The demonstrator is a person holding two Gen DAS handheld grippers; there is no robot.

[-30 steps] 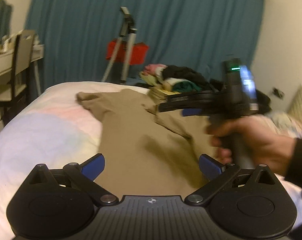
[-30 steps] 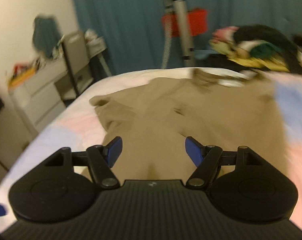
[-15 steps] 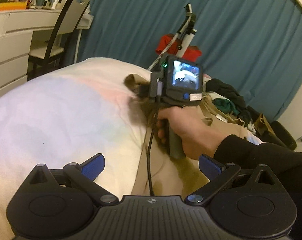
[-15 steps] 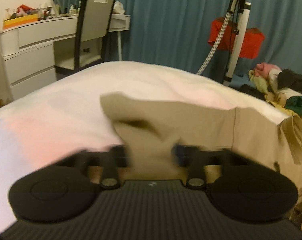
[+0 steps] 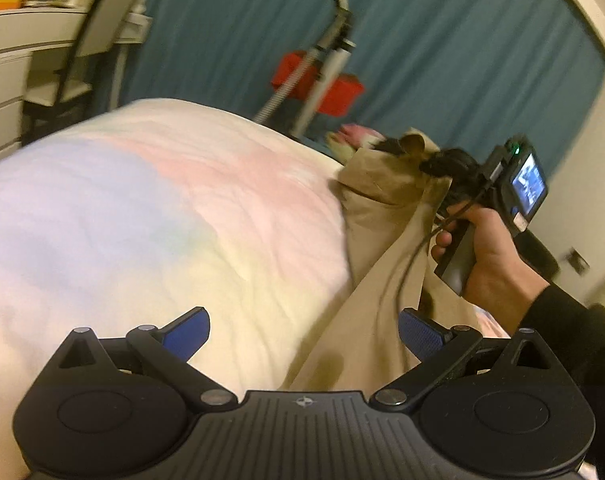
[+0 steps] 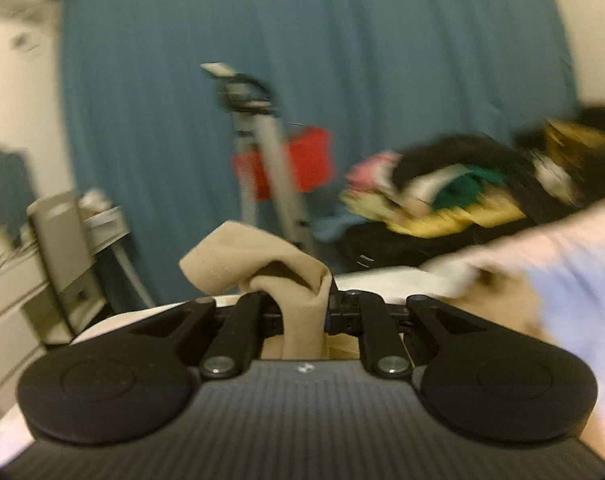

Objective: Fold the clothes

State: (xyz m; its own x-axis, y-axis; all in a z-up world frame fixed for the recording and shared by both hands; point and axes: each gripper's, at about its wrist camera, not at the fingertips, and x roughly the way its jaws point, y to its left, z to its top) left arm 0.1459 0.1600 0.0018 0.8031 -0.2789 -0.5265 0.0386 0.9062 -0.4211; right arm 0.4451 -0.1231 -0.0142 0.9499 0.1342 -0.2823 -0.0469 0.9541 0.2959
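Fabric of the tan garment [image 6: 302,292] was pinched in the right gripper [image 6: 302,316], lifted off the bed [image 5: 162,216]. Left gripper [image 5: 302,334] stood wide apart, empty.

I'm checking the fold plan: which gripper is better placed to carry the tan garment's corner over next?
Right: the right gripper is shut on the tan garment, lifted. The left gripper is open, holding nothing.
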